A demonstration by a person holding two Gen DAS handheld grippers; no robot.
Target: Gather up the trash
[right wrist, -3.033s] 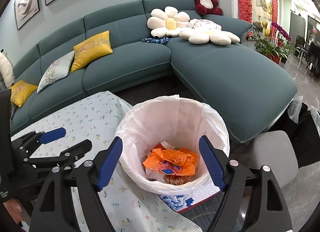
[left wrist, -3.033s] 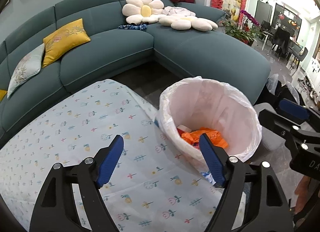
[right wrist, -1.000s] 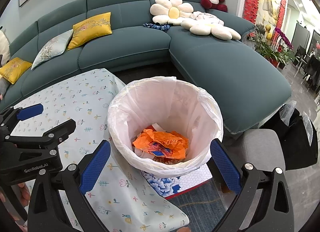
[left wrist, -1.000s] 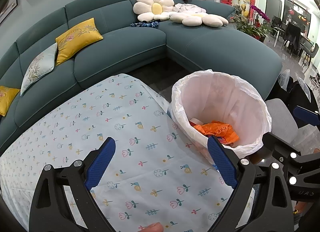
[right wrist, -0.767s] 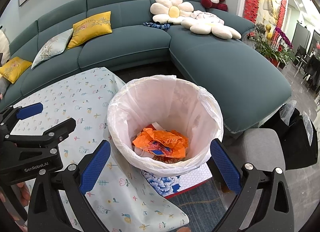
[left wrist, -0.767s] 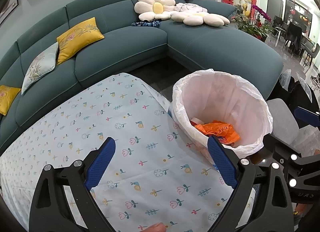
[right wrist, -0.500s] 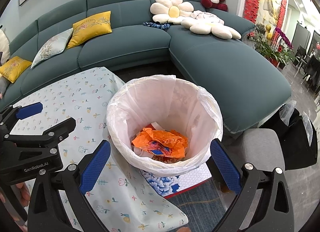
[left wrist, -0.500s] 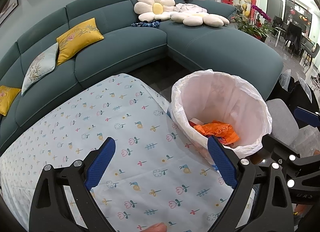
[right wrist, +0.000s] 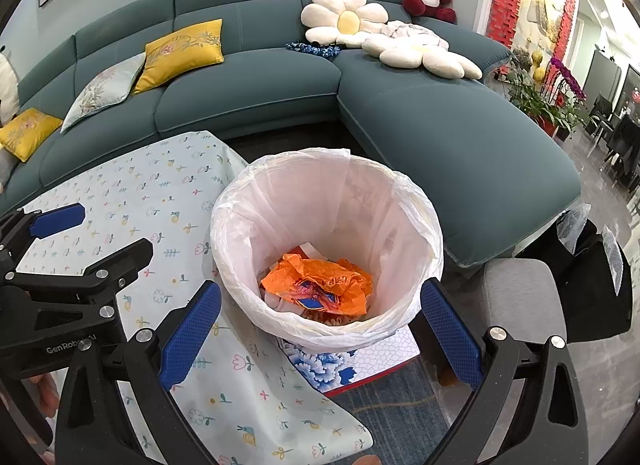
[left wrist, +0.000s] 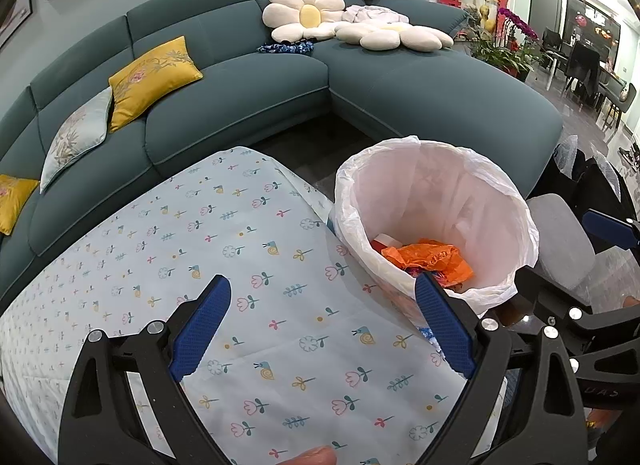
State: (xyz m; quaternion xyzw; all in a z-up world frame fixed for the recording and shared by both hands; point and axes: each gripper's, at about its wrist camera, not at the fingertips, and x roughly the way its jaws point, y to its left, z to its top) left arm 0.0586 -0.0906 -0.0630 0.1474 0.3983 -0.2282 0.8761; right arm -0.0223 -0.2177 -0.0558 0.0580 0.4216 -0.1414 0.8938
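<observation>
A bin lined with a white plastic bag (left wrist: pixel 500 201) (right wrist: pixel 240 225) stands beside the table's right end. Crumpled orange wrappers (left wrist: pixel 430 259) (right wrist: pixel 320 279) and some white scraps lie at its bottom. My left gripper (left wrist: pixel 320 307) hovers open above the flower-print tablecloth (left wrist: pixel 200 241), just left of the bin, nothing between its blue pads. My right gripper (right wrist: pixel 320 311) hangs open over the bin's near rim, empty too. The left gripper (right wrist: pixel 60 257) shows at the left edge of the right wrist view.
A teal corner sofa (left wrist: pixel 248 93) (right wrist: pixel 440 117) with yellow cushions (left wrist: pixel 152 77) and flower pillows (left wrist: pixel 308 15) wraps behind the table. A grey stool (right wrist: pixel 520 297) and a black bag (right wrist: pixel 600 277) stand right of the bin. A blue-and-white box (right wrist: pixel 352 365) lies under the bin.
Both grippers opened wider and pulled back a little from the bin between three seconds and one second ago. Since then nothing has visibly moved.
</observation>
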